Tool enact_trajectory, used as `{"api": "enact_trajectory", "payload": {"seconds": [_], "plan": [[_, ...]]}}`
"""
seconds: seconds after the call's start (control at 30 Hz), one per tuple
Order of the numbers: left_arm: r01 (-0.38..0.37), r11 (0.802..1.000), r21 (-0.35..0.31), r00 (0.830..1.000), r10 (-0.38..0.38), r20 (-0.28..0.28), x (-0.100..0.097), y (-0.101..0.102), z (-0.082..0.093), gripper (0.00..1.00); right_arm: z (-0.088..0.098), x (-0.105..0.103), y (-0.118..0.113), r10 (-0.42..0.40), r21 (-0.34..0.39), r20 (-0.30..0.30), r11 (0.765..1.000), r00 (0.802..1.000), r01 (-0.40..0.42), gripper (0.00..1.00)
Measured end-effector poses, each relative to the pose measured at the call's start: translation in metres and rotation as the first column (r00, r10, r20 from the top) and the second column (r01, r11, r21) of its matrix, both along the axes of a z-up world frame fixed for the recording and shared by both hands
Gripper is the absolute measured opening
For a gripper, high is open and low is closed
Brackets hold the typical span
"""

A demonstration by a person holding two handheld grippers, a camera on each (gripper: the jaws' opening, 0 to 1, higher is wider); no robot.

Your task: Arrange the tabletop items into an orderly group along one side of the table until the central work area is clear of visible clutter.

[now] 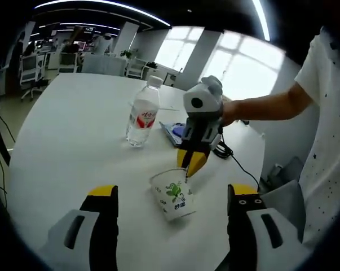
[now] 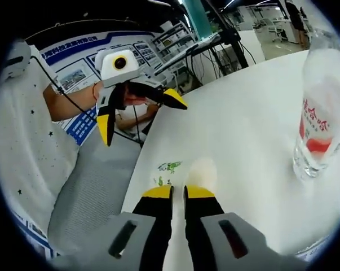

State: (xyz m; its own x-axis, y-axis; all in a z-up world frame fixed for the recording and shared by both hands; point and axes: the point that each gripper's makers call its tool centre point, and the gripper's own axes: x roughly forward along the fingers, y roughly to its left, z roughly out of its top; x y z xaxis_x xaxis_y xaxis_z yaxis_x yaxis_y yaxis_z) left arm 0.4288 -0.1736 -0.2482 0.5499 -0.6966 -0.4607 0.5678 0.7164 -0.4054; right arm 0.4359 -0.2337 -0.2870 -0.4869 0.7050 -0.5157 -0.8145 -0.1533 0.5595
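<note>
Right tool (image 1: 191, 161) is clamped on the rim of a paper cup (image 1: 174, 195), its yellow-tipped jaws nearly together. White, with a green leaf print and blue lettering, the cup stands tilted on the white bench (image 1: 74, 130) near the edge. Left tool (image 1: 172, 200) hangs apart, holding nothing. A clear water bottle (image 1: 142, 113) with a red label stands upright beyond the cup.
</note>
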Motion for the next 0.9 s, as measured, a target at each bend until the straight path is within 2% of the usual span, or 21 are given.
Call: {"api": "enact_trajectory", "payload": {"seconds": [0.17, 0.23, 0.4, 0.57, 0.7, 0.77, 0.9], "plan": [[0.006, 1.0, -0.001, 1.0, -0.006, 0.004, 0.0, -0.003, 0.001, 0.81, 0.007, -0.01, -0.001, 0.027, 0.011, -0.026, 1.0, 0.999, -0.027, 0.01], [0.008, 1.0, 0.001, 1.0, -0.008, 0.005, 0.0, -0.003, 0.001, 0.81, 0.013, -0.019, -0.002, 0.038, 0.015, -0.085, 0.999, 0.996, -0.037, 0.0], [0.011, 1.0, 0.0, 1.0, -0.011, 0.011, -0.001, -0.004, 0.004, 0.81, 0.016, -0.023, -0.003, 0.05, 0.014, -0.056, 0.999, 0.997, -0.049, 0.0], [0.009, 1.0, -0.002, 1.0, -0.009, 0.023, 0.0, -0.003, 0.008, 0.8, 0.03, -0.016, -0.009, 0.024, 0.026, -0.017, 0.999, 1.0, -0.024, 0.0], [0.016, 1.0, 0.0, 0.999, -0.016, 0.03, 0.001, -0.004, 0.011, 0.8, 0.042, 0.003, -0.022, -0.026, 0.004, 0.052, 1.0, 0.998, 0.026, 0.0], [0.021, 1.0, -0.001, 0.999, -0.021, 0.04, 0.001, -0.006, 0.014, 0.8, 0.051, 0.01, -0.029, -0.041, -0.003, 0.068, 0.999, 0.997, 0.042, 0.0], [0.02, 1.0, -0.006, 0.999, -0.02, 0.05, 0.002, -0.006, 0.018, 0.8, 0.062, 0.029, -0.042, -0.062, -0.021, 0.165, 0.998, 0.984, 0.067, 0.0]]}}
